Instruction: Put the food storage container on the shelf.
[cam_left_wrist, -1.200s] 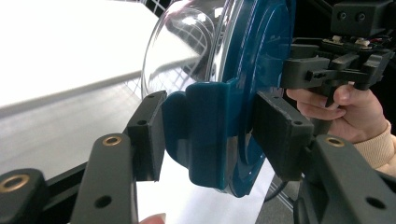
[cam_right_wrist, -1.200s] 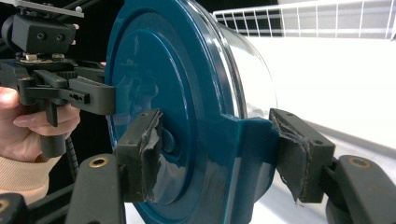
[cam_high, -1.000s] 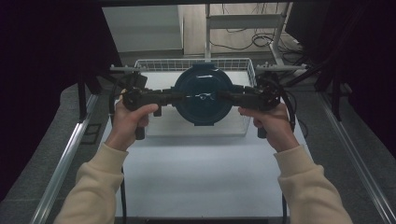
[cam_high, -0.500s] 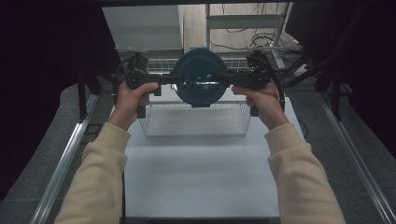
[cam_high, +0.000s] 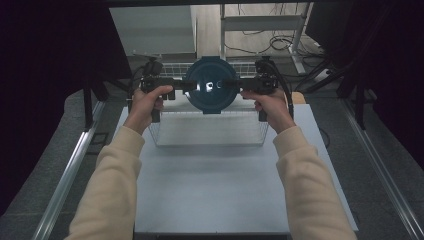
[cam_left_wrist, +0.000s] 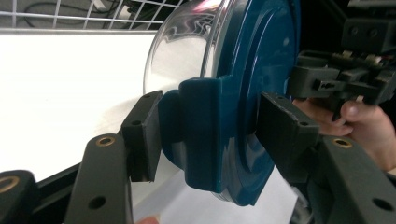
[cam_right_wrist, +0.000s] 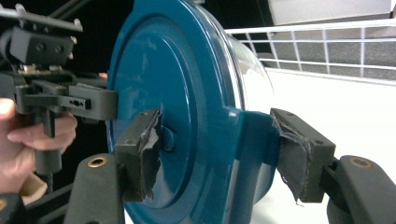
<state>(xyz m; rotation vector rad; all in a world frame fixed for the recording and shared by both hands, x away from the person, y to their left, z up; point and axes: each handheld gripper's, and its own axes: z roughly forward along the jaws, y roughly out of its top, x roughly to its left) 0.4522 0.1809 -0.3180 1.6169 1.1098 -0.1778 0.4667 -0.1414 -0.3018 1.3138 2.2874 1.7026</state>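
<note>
The lidded container (cam_high: 210, 91) is held on edge between the left gripper (cam_high: 186, 86) and right gripper (cam_high: 231, 84), each clamped on an opposite lid tab, above the wire basket (cam_high: 210, 135).

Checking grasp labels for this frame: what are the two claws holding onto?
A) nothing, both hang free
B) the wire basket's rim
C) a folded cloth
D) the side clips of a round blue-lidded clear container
D: in the high view the left claw and right claw grip opposite sides of the container, above the wire basket; each gripper view shows pads on a blue clip.
</note>
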